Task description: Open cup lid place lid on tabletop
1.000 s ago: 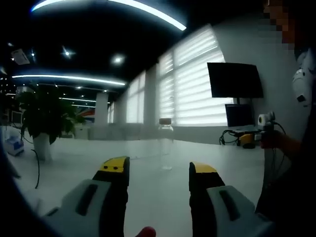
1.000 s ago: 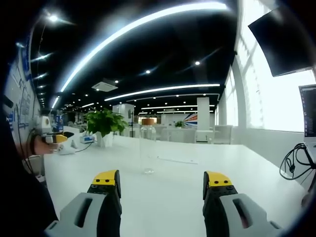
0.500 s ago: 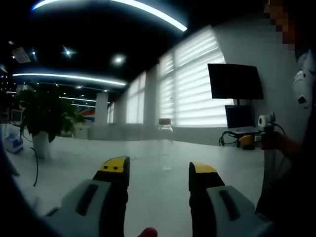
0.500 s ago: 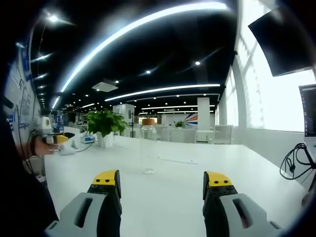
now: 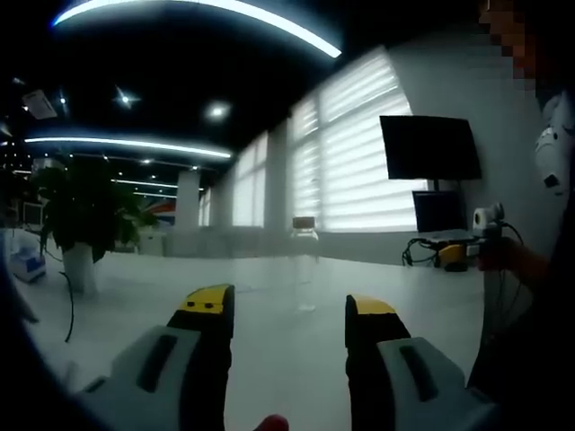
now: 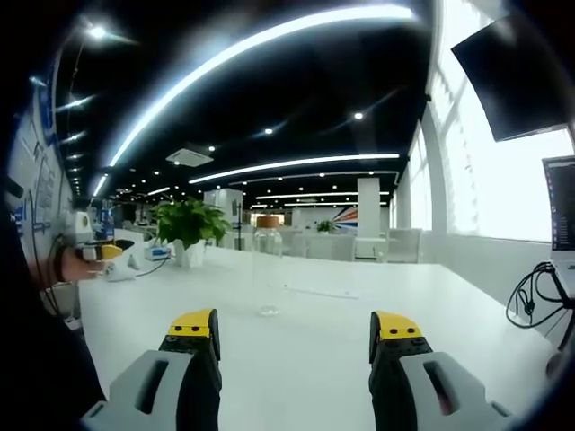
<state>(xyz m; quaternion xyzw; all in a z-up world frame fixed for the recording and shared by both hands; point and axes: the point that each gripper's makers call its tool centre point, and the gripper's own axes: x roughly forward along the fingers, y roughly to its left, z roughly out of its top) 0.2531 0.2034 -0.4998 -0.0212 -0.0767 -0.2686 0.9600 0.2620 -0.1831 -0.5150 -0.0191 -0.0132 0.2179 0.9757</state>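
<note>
Cup: a tall clear glass cup stood upright on the white tabletop, well ahead of both grippers; in the left gripper view it appeared beyond and between the jaws.
Lid: a brown round lid sat on the cup's mouth, also seen at.
Left gripper: the grey, yellow-tipped left gripper was released, jaws spread wide, nothing between them, well apart from the cup.
Right gripper: the grey, yellow-tipped right gripper was likewise spread and holding nothing, short of the cup.
Surroundings: a potted green plant stood on the table's far left; a dark wall monitor hung beside the bright blinds.
Person: a hand was at the left edge of the right gripper view.
</note>
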